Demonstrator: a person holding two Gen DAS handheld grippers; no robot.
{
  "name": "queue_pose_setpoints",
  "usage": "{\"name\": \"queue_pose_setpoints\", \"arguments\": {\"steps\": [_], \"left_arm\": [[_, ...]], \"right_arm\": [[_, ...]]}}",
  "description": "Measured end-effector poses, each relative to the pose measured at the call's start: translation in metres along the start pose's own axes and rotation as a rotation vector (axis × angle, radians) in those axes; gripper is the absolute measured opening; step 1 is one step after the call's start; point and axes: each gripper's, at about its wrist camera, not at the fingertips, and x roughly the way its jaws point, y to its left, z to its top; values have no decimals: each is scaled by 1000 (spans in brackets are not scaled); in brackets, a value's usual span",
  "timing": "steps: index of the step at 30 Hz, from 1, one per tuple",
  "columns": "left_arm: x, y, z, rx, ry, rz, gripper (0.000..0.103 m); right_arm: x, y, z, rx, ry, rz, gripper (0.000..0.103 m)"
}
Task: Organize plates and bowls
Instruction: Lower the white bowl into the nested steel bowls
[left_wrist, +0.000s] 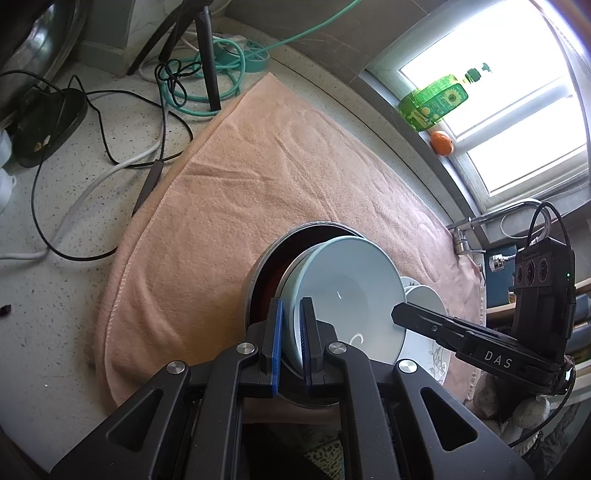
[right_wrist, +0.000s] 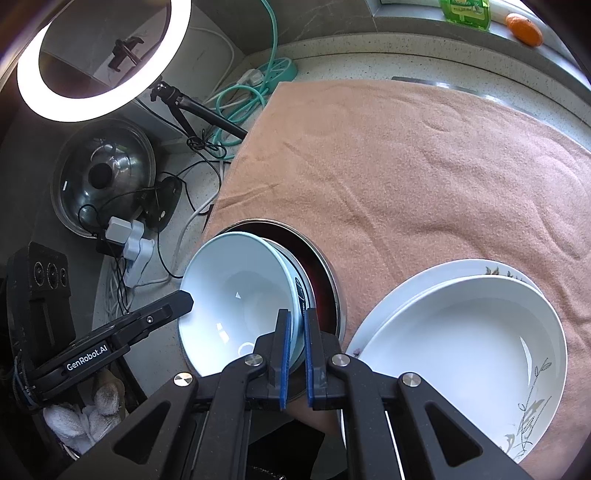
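A pale blue bowl (left_wrist: 351, 295) is held tilted on its edge over a steel-rimmed dish with a dark red inside (left_wrist: 269, 273) on the peach towel. My left gripper (left_wrist: 293, 306) is shut on the bowl's rim. My right gripper (right_wrist: 295, 317) is shut on the rim of the same bowl (right_wrist: 236, 295) from the other side, with a second bowl nested behind it. The right gripper also shows in the left wrist view (left_wrist: 402, 314), the left one in the right wrist view (right_wrist: 184, 299). Two stacked white plates with a grey plant print (right_wrist: 461, 332) lie to the right.
The peach towel (left_wrist: 277, 166) covers the speckled counter (left_wrist: 55, 332). Cables, a teal power strip (left_wrist: 255, 55) and a tripod sit at the back left. A ring light (right_wrist: 103, 55) and a steel pot lid (right_wrist: 103, 177) stand left. A green bottle (left_wrist: 432, 99) and an orange (left_wrist: 442, 142) sit on the sill.
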Motion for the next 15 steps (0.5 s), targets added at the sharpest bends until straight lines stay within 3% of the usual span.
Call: {"name": "queue_pose_setpoints", "arguments": {"steps": [15], "left_arm": [[0,-1,0,19,-2,10,7]], "right_arm": [[-1,4,-2,-38,-11,-11,9]]}}
